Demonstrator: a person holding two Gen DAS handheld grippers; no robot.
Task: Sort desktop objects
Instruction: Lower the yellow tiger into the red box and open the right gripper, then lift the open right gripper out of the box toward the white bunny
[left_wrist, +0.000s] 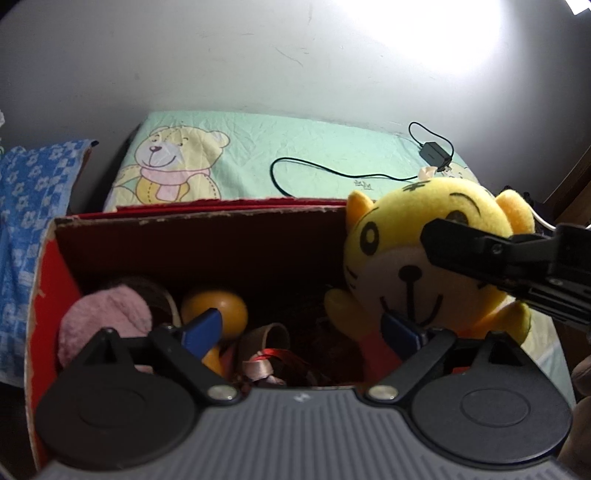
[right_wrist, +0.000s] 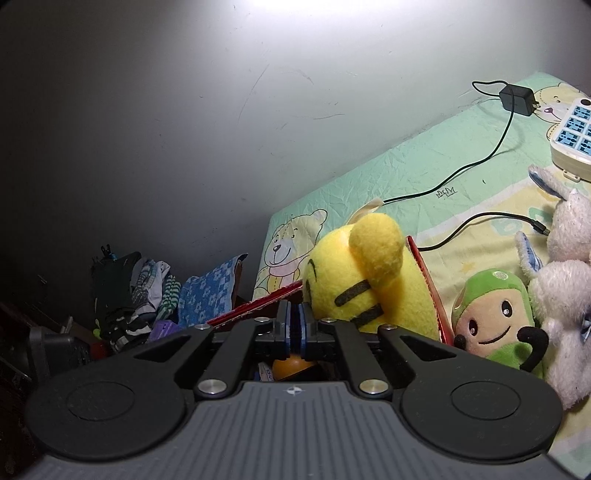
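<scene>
While the yellow tiger plush (left_wrist: 424, 266) sits at the red box (left_wrist: 40, 280) corner, I see my right gripper (right_wrist: 294, 325) pressed together, empty. My left gripper (left_wrist: 306, 328) is spread apart; next I must push the plush inside.

I can read no words or numbers; only a small crown-like mark printed on the green sheet (right_wrist: 424, 166)
</scene>
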